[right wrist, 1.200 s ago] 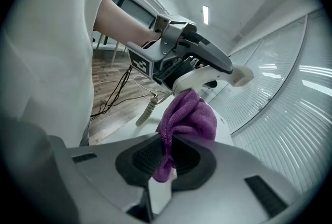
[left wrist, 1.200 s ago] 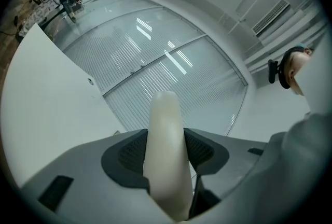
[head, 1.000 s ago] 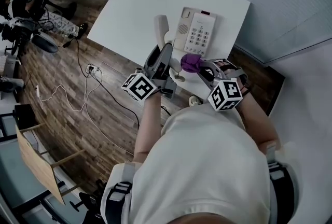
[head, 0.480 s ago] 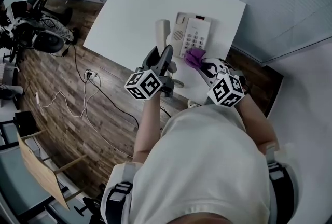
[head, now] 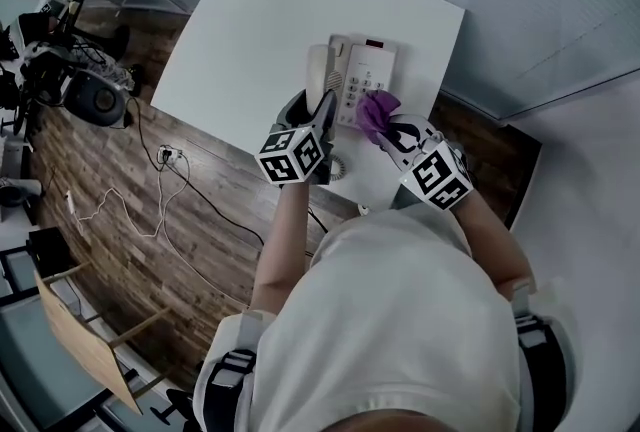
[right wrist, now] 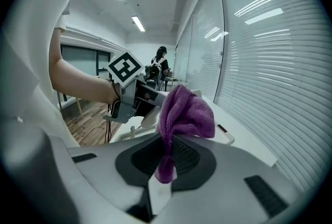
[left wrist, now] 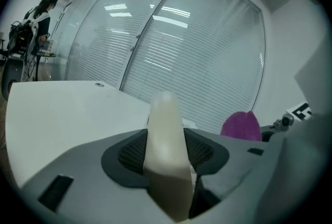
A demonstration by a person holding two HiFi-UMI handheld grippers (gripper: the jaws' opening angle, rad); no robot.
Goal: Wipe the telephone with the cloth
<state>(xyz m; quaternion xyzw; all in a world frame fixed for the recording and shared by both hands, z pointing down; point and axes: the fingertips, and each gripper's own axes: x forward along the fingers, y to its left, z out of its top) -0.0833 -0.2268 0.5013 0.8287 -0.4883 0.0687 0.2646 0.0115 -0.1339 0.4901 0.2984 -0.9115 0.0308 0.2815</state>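
Since both tools were loaded, I read the grips first. Nearest me, the left gripper (head: 318, 108) had its jaws set wide and clamped across the cream plastic telephone handset (left wrist: 165, 150), with the pads bearing on its two flanks. The right gripper (head: 390, 127) was pinched on a low fold of the purple terry cloth (right wrist: 184, 114), and most of the bunch bulged out past the tips.

Just beyond the tips, the cloth sat over the near right of the cream push-button telephone base (head: 372, 60), at or just above the keypad. The handset lay along the base's left edge, and I could not tell whether it was seated in its cradle. All of this stood toward the near right of the white rounded table (head: 250, 20).

I judged the handset light, rigid and smooth, so it could slip or swivel in the pads. A hold across its middle, as shown, seemed the sound one. The cloth looked soft and limp, and its free bulk would make a fair wiping pad. The base also looked light, and I expected it to skate on the slick tabletop under a firm stroke unless it was steadied.
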